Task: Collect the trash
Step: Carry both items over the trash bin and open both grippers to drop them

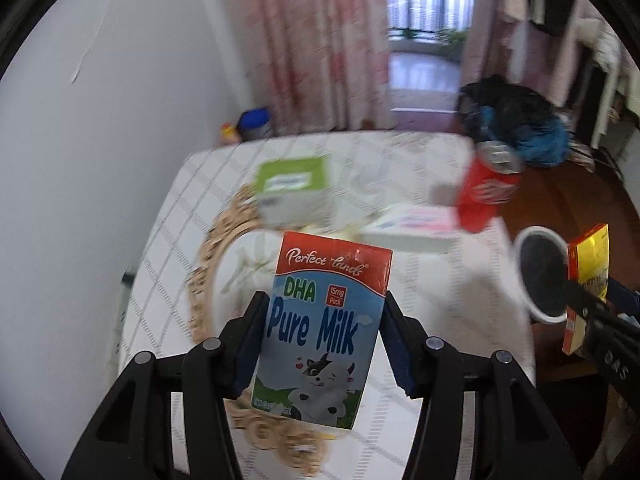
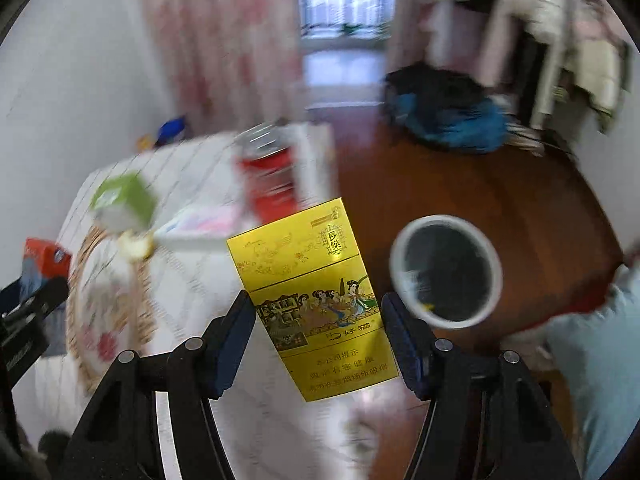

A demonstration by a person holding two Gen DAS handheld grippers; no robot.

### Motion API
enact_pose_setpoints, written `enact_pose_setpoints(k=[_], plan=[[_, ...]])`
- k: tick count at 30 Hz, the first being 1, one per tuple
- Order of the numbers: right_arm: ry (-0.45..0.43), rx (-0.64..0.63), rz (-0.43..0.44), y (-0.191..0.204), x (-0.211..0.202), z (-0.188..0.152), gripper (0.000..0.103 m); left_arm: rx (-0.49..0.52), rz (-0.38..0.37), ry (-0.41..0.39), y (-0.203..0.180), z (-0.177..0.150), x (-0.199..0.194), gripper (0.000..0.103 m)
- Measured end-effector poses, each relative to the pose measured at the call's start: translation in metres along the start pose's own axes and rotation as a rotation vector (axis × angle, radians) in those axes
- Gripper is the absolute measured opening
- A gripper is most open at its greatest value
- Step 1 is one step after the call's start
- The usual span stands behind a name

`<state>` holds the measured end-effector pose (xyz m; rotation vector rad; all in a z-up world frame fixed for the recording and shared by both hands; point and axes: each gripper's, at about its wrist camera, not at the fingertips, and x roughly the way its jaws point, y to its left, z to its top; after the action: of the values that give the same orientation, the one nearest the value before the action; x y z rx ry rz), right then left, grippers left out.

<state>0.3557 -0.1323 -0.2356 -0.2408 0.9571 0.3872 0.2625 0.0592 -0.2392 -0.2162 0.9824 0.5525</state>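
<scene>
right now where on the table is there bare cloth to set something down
Bare cloth lies along the near right part of the table, between the milk carton and the bin on the floor. The far strip beyond the green box also looks free. The middle is crowded: green box, pink box, red can.

Right gripper [image 2: 318,334] clamps a tilted yellow cigarette pack [image 2: 310,300] above the near edge of a white checked table [image 2: 192,280]. Beside it, a black-lined bin [image 2: 446,271] stands on the wooden floor [image 2: 480,192].
</scene>
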Motion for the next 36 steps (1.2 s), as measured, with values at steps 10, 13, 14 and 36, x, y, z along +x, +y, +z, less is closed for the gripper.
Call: enact_pose_setpoints(k=[10,13,14,36], plan=[[0.017,0.174,-0.128,-0.166,0.022,0.022,0.066,0.156,-0.176,-0.029,-0.158,0.029,-0.008,0.051],[0.057,0.238,-0.12,-0.216,0.052,0.025,0.066,0.194,-0.236,0.0,-0.212,0.041,0.011,0.051],[0.07,0.256,-0.118,-0.229,0.062,0.025,0.066,0.203,-0.246,0.011,-0.226,0.044,0.016,0.051],[0.36,0.575,0.098,-0.356,0.314,-0.012,0.066,0.305,-0.417,0.374,-0.411,0.065,0.193,0.054]])
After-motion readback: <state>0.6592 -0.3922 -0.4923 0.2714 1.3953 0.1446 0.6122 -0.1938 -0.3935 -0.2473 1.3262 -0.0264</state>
